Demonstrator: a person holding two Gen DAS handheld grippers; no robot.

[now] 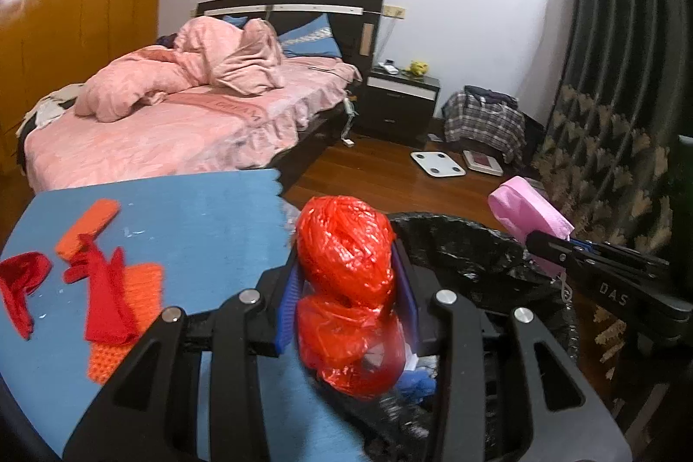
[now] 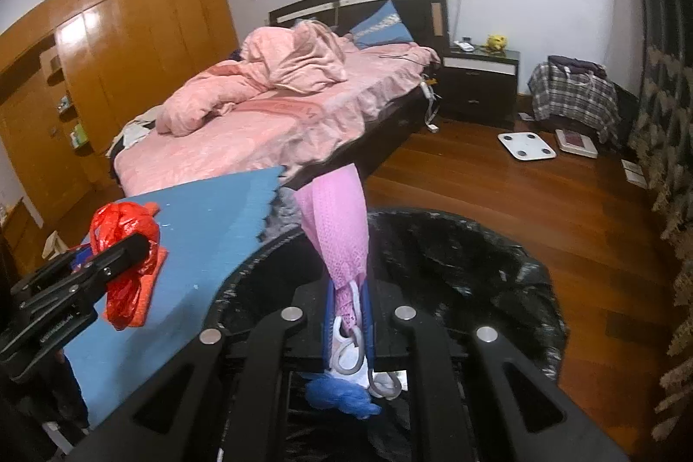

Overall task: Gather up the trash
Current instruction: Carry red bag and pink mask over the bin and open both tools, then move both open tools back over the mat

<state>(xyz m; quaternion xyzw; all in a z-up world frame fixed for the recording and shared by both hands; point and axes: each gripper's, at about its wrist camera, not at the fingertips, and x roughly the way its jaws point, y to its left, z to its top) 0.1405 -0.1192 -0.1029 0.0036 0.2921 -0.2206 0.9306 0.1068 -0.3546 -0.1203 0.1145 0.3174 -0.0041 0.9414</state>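
Observation:
My left gripper point(image 1: 346, 263) is shut on a crumpled red plastic bag point(image 1: 346, 245), held at the near left rim of a bin lined with a black bag point(image 1: 459, 245). My right gripper point(image 2: 348, 289) is shut on a pink face mask point(image 2: 340, 228) that sticks up over the bin point(image 2: 454, 258); its white ear loops hang behind the pads. Each gripper shows in the other's view: the right gripper point(image 1: 545, 245) with the mask point(image 1: 526, 208), the left gripper point(image 2: 134, 245) with the red bag point(image 2: 125, 228). Blue crumpled trash point(image 2: 342, 397) lies inside the bin.
A blue tabletop point(image 1: 182, 219) left of the bin carries red cloth scraps point(image 1: 104, 289) and orange pieces point(image 1: 91, 224). Beyond are a pink bed point(image 1: 173, 115), a dark nightstand point(image 1: 398, 102), a white scale point(image 1: 437, 163) on the wood floor, a plaid bag point(image 1: 485, 120) and a dark curtain point(image 1: 606, 72).

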